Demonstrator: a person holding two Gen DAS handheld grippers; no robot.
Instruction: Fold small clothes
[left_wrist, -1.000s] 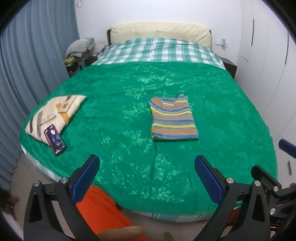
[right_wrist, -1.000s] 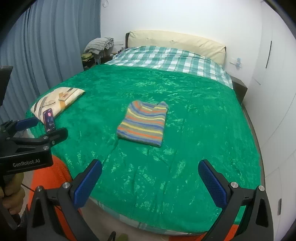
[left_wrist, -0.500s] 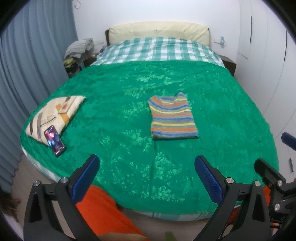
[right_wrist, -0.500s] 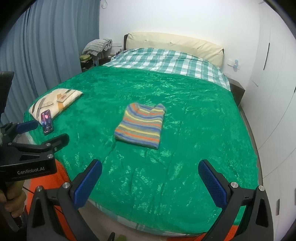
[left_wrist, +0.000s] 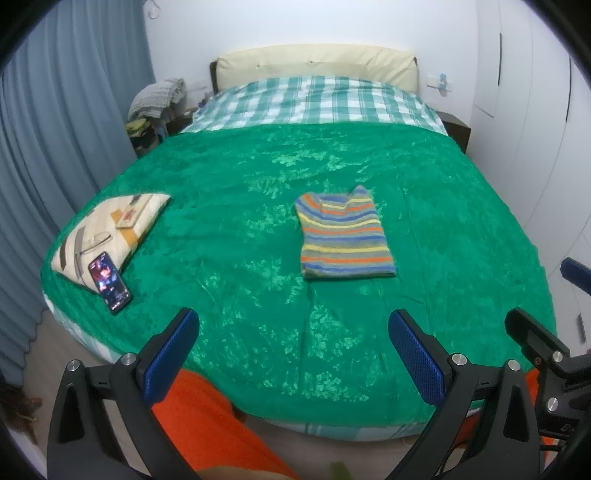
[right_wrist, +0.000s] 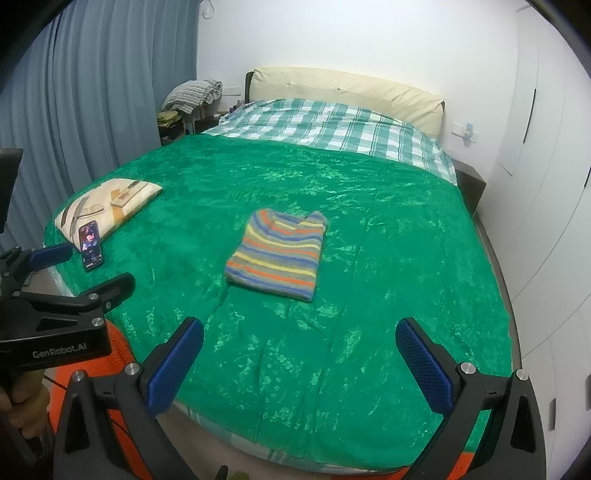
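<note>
- The folded, multicoloured striped knit garment (left_wrist: 345, 236) lies flat near the middle of the bed, on the shiny green velvet bedspread (left_wrist: 258, 221); in the right wrist view the same garment (right_wrist: 279, 254) shows as a neat rectangle with its neckline end toward the headboard.
- The left gripper (left_wrist: 293, 350), black-framed with blue textured pads, hangs above the foot edge of the bed with its fingers spread wide and nothing between them; the garment is well apart from it, further up the bed.
- The right gripper (right_wrist: 299, 360) is likewise held wide apart and empty, also over the foot edge, with the garment well ahead of its fingertips.
- Each tool shows in the other's view: the left one appears at the left edge of the right wrist view, gripped by a hand (right_wrist: 22, 406), and part of the right one appears at the right edge of the left wrist view.
- A cream patterned rectangular pillow (left_wrist: 110, 225) rests at the left front corner of the bedspread.
- A black smartphone with a lit screen (left_wrist: 109, 282) lies partly on the pillow's near end and partly on the bedspread.
- A small flat card-like object also lies on the pillow; what it is cannot be told.
- Beyond the bedspread, a green-and-white checked sheet (left_wrist: 317, 99) covers the head of the bed below a cream padded headboard (left_wrist: 314, 64).
- Blue-grey pleated curtains (right_wrist: 92, 92) hang along the left side, and a heap of grey checked cloth (right_wrist: 192, 94) sits on furniture beside the headboard.
- Orange fabric (left_wrist: 214, 424) shows below the left tool.
</note>
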